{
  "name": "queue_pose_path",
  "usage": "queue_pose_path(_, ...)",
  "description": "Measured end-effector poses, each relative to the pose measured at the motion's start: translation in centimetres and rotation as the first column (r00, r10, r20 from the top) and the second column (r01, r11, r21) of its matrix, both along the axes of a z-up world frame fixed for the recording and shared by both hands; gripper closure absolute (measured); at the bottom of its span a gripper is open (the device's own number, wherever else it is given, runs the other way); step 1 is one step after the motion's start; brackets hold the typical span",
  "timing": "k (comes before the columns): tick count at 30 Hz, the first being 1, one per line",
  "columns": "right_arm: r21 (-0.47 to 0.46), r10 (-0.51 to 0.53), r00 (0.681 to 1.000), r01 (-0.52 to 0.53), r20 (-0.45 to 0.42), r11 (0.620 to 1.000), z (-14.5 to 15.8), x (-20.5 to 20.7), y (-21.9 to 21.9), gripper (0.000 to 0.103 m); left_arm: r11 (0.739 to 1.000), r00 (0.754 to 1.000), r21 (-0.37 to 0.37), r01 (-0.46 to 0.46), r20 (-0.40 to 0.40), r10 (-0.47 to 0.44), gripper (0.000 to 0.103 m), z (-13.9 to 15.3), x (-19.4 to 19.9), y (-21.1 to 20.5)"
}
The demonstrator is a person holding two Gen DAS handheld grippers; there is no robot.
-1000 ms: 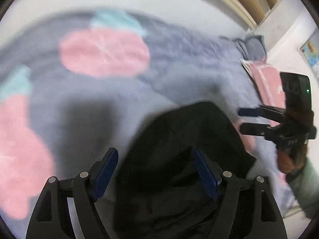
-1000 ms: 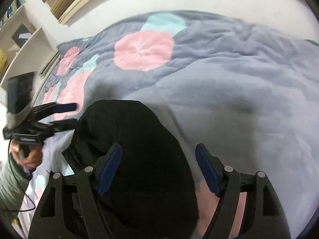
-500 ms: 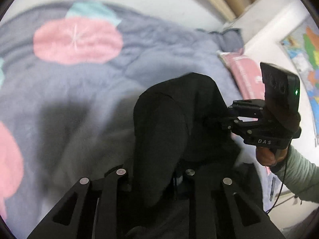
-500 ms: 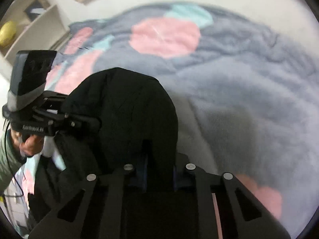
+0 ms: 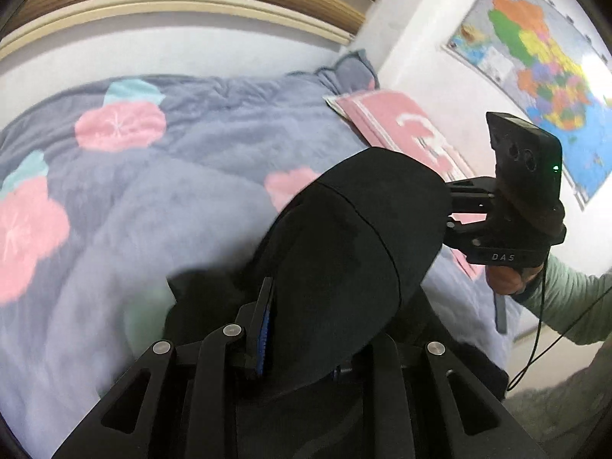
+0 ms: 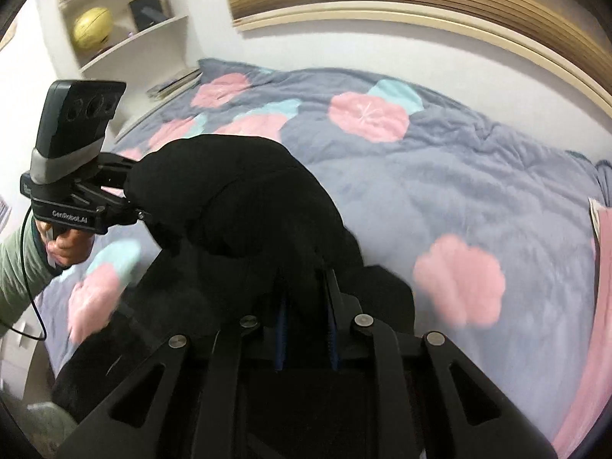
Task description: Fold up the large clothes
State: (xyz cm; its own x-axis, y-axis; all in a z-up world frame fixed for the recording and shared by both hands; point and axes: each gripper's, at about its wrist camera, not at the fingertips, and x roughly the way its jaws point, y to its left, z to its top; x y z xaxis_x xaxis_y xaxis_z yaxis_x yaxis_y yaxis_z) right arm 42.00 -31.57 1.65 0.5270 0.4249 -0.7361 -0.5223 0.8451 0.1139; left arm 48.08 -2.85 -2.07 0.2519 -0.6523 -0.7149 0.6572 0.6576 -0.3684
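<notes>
A large black garment [image 5: 344, 252] hangs between both grippers, lifted above the bed. My left gripper [image 5: 298, 329] is shut on one bunched edge of it; the cloth drapes over the fingers. My right gripper [image 6: 306, 329] is shut on another edge of the garment [image 6: 237, 206]. The right gripper also shows in the left wrist view [image 5: 470, 214], with its fingertips buried in the cloth. The left gripper shows at the left of the right wrist view [image 6: 134, 199], likewise in the cloth.
A grey-blue quilt [image 5: 172, 191] with pink and teal flowers covers the bed [image 6: 478, 176]. A pink pillow [image 5: 401, 126] lies by the wall with a map [image 5: 535, 53]. Shelves with a yellow ball [image 6: 93, 26] stand at the far left.
Both grippers were open over the garment a second ago, then closed on it. They have since lifted it off the quilt and the views have tilted up toward the walls.
</notes>
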Motion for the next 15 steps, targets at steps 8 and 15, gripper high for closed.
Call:
queue_pose_path(8, -0.011, 0.013, 0.987, -0.015, -0.162, 1.0, -6.7, -8.3, 1.4, 0.083, 0.997, 0.988, 0.036, -0.071, -0.135, 0.075, 0.078, -5.3, -9.9, 1.1)
queue_pose_path(15, -0.017, -0.072, 0.934, 0.07, -0.351, 0.997, -12.7, -8.6, 0.6, 0.077, 0.969, 0.927, 0.066, -0.239, -0.282, 0.247, 0.078, -12.1, -11.6, 1.8)
